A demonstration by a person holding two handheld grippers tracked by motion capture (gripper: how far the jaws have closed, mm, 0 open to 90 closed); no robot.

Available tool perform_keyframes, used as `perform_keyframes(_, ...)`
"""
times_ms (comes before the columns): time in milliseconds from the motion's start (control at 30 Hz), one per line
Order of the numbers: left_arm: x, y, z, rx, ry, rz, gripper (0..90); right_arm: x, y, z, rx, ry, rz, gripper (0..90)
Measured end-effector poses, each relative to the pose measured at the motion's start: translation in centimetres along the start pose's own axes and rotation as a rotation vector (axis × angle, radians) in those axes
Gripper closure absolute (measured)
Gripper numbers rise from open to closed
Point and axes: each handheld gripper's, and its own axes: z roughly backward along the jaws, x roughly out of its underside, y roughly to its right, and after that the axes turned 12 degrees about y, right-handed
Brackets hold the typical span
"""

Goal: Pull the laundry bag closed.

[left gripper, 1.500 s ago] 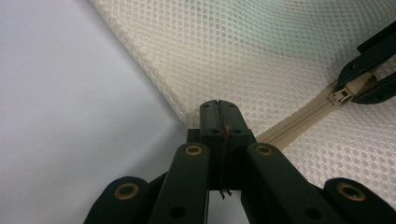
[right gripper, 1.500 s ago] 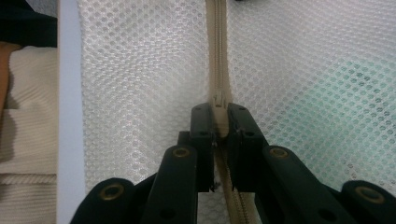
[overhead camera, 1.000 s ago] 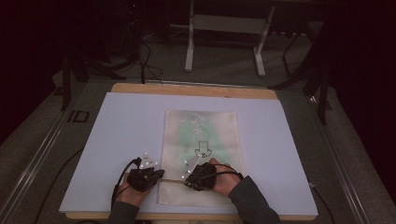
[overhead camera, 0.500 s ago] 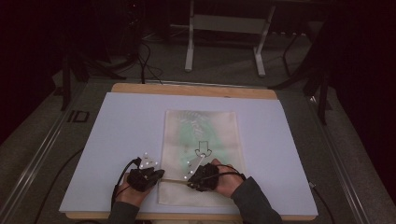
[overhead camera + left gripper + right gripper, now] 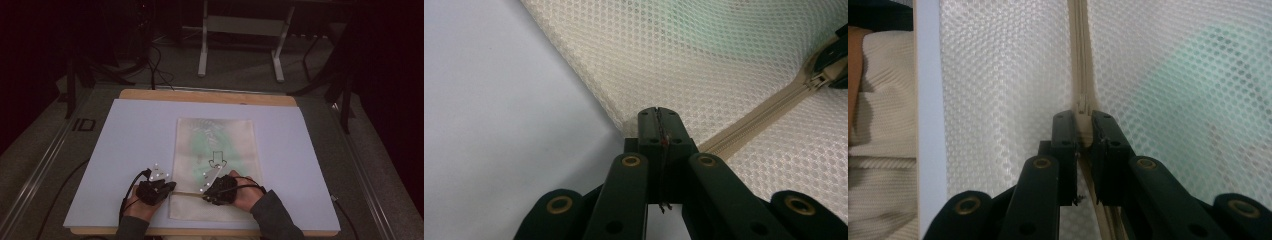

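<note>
Right gripper (image 5: 206, 192) farther along zipper (image 5: 1079, 75)

A mesh bag (image 5: 215, 160) lies flat in the middle of the bench (image 5: 125, 135), its zip (image 5: 190, 194) running across the near end. The left gripper (image 5: 167, 187) sits at the bag's left edge, on the zip's end. The right gripper (image 5: 207, 196) sits further right along the zip, on its slider (image 5: 1083, 117).

Left gripper (image 5: 172, 186) low, jaws pressed together, pointing right. Right gripper (image 5: 204, 196) low, jaws pinched tight, pointing left. Both forearms (image 5: 274, 215) entering from bottom edge.
</note>
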Motion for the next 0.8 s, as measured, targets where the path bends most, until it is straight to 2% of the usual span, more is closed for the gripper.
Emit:
perform_keyframes(300, 0.0, 0.0, 0.0, 0.0, 0.0, 0.0, 89.3, 0.4, 0.1, 0.5, -0.003, 0.013, -0.009, 82.1)
perform_keyframes(467, 0.0, 0.0, 0.0, 0.0, -0.001, -0.001, 89.3, 0.5, 0.0, 0.6, 0.0, -0.008, -0.004, 82.1)
perform_keyframes(800, 0.0, 0.0, 0.0, 0.0, 0.0, 0.001, 89.3, 1.0, 0.0, 1.4, 0.01, -0.002, -0.009, 82.1)
